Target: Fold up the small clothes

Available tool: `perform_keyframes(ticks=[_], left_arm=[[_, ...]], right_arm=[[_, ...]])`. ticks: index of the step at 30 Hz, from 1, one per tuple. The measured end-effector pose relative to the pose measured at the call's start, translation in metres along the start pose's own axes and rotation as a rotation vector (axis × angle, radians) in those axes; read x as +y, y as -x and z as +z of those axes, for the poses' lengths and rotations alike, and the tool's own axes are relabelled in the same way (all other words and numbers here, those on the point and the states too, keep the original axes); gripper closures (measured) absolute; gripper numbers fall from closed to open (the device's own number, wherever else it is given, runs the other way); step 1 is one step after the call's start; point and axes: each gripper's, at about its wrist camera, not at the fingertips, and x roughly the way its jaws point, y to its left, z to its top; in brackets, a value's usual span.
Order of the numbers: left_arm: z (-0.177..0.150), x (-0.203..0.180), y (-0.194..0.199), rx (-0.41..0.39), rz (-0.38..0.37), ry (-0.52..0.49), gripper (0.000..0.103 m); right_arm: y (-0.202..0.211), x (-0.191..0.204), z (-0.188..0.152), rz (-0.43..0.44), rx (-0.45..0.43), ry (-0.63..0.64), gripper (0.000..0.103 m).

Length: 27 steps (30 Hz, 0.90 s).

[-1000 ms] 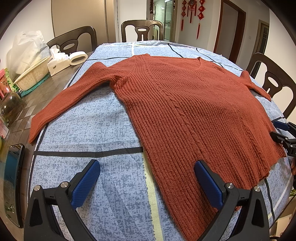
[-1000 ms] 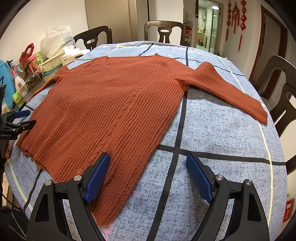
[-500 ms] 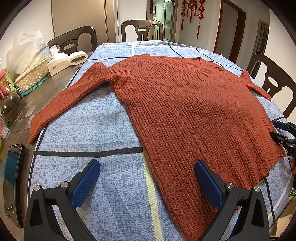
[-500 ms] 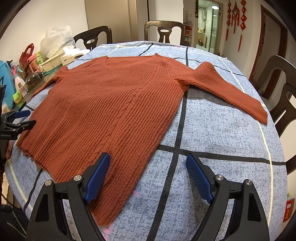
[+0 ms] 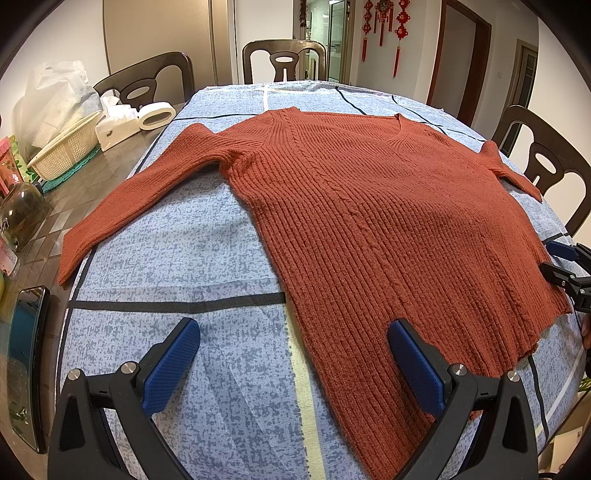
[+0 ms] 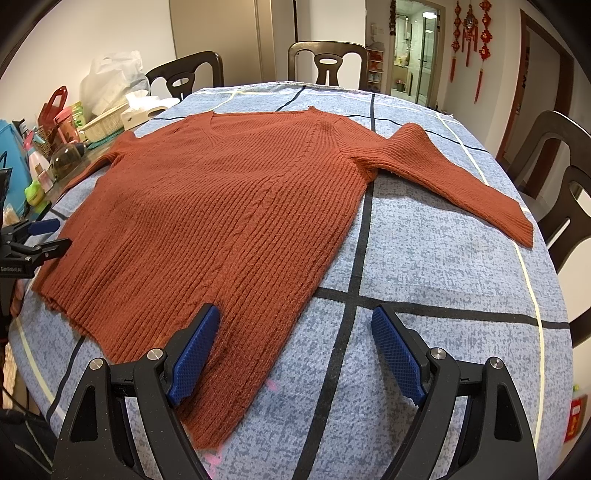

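The sweater (image 5: 369, 221) lies flat and face up on the cloth-covered surface (image 5: 184, 258), both sleeves spread out to the sides; no fold shows yet, so the whole task appears to remain. The left hand-held gripper (image 5: 291, 365) and the right hand-held gripper (image 6: 295, 354) hover at the hem corners, jaws wide apart, holding nothing.

Dark wooden chairs (image 5: 284, 61) ring a table (image 5: 229, 236) under a blue patterned cloth, with pale walls (image 6: 218, 33) behind. Red knot ornaments (image 5: 382, 22) hang beside a dark-framed doorway (image 5: 465, 59), and a lit glass door (image 6: 413, 48) opens onto another room.
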Motion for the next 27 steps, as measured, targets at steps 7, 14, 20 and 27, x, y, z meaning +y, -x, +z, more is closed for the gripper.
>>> perform_keyframes(ticks=[7, 14, 20, 27], left_arm=[[0.0002, -0.0002, 0.0001, 0.000, 0.000, 0.000, 0.000], [0.0000, -0.0001, 0.0000, 0.000, 0.000, 0.000, 0.000], [0.0000, -0.0001, 0.0000, 0.000, 0.000, 0.000, 0.000], [0.0000, -0.0001, -0.0001, 0.000, 0.001, 0.000, 0.000]], right_arm=[[0.0004, -0.0001, -0.0005, 0.001, 0.000, -0.001, 0.018], [0.0009, -0.0006, -0.0008, 0.000, 0.001, 0.001, 0.018], [0.0004, 0.0018, -0.0012, -0.003, 0.003, 0.007, 0.018], [0.0002, 0.0044, -0.0006, -0.009, 0.021, 0.007, 0.018]])
